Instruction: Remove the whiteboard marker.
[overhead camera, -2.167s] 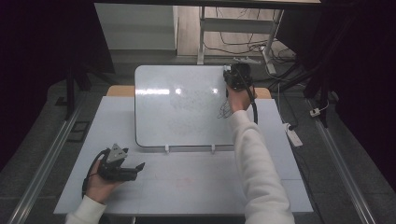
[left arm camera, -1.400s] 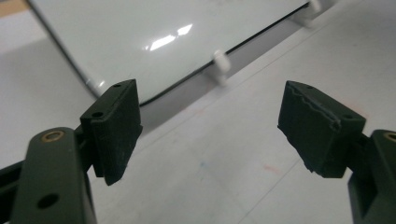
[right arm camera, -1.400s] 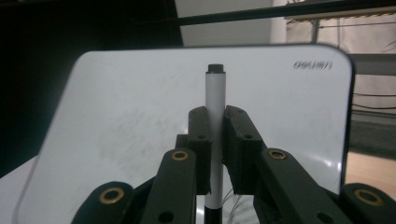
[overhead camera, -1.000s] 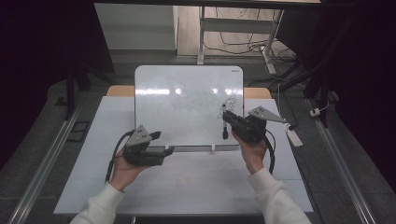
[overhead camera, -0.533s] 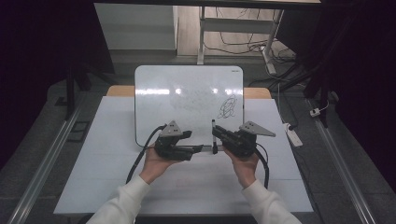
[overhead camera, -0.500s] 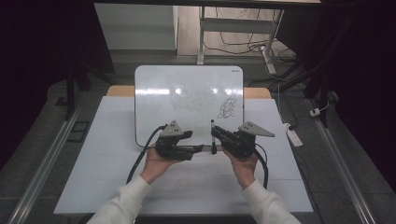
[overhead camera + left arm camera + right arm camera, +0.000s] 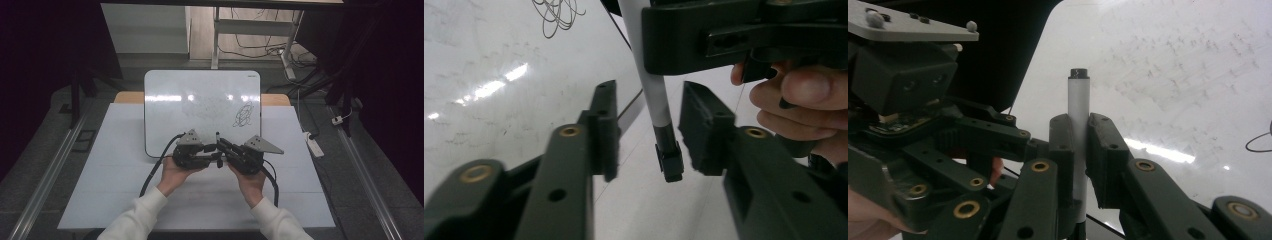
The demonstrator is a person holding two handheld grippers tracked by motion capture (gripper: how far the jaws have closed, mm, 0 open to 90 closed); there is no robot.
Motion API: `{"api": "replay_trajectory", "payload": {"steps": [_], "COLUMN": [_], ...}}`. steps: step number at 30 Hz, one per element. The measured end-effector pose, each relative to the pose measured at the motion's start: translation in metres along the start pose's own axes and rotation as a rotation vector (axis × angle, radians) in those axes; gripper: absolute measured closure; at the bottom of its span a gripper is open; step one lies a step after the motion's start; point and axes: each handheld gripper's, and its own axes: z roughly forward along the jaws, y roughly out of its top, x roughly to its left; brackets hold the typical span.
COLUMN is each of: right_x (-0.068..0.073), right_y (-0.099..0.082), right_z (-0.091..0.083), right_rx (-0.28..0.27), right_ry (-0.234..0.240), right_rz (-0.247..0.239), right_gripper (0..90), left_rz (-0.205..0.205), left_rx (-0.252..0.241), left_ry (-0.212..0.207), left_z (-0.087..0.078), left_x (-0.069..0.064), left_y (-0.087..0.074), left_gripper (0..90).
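On the table lies a whiteboard [image 7: 200, 100] with a black scribble [image 7: 243, 114] at its right. My right gripper [image 7: 223, 145] is shut on a white marker [image 7: 1078, 110], which stands upright between its pads. In front of the board's near edge the two grippers meet tip to tip. My left gripper [image 7: 647, 92] has its jaws on either side of the marker's black end [image 7: 669, 157]. Those jaws have just been closing, and a gap still shows on both sides of the marker. The right gripper's body [image 7: 724, 35] and the hand holding it sit just above.
A pale sheet [image 7: 125, 190] covers the table under the board. Cables trail from both grippers toward the person. A white power strip [image 7: 314, 144] lies off the table's right edge, and metal rails [image 7: 50, 175] run along both sides.
Both hands have come together at the board's near edge. The left gripper swung in from the left, and its jaws have narrowed around the marker's black end.
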Motion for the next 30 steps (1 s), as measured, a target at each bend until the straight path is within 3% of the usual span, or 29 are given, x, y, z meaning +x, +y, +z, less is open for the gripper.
{"api": "replay_trajectory", "payload": {"steps": [6, 12, 15, 17, 18, 21, 24, 26, 28, 30], "right_x": [0.004, 0.004, 0.004, -0.003, -0.003, -0.017, -0.033, -0.047, -0.051, -0.056], "right_y": [0.0, 0.0, 0.001, 0.005, 0.005, 0.009, 0.01, 0.003, 0.0, -0.007], "right_z": [0.0, 0.0, 0.0, -0.003, -0.003, -0.011, -0.019, -0.025, -0.026, -0.024], "right_rx": [-0.007, 0.004, 0.015, 0.033, 0.033, 0.059, 0.137, 0.201, 0.226, 0.292], "right_ry": [-0.001, 0.006, 0.028, 0.084, 0.084, 0.146, 0.227, 0.281, 0.293, 0.327], "right_rz": [-0.011, -0.025, -0.048, -0.072, -0.072, -0.093, -0.112, -0.093, -0.089, -0.092], "right_gripper": [80.3, 79.7, 73.6, 62.6, 62.6, 54.7, 48.7, 47.6, 47.6, 47.6], "left_rz": [0.005, -0.001, 0.006, 0.017, 0.028, 0.04, 0.042, 0.04, 0.039, 0.049], "left_rx": [0.012, 0.028, 0.032, 0.037, 0.042, 0.058, 0.078, 0.083, 0.089, 0.102], "left_ry": [-0.02, -0.026, -0.035, -0.049, -0.054, -0.098, -0.142, -0.164, -0.198, -0.22], "left_z": [0.003, 0.002, 0.0, -0.003, -0.006, -0.013, -0.02, -0.022, -0.023, -0.022], "left_x": [0.001, 0.005, 0.006, 0.007, 0.008, 0.012, 0.018, 0.02, 0.021, 0.021], "left_y": [-0.001, -0.002, -0.002, -0.002, -0.002, -0.002, -0.002, -0.002, -0.002, 0.0], "left_gripper": [77.3, 81.0, 81.2, 81.3, 81.3, 81.4, 81.3, 81.4, 81.3, 81.3]}}
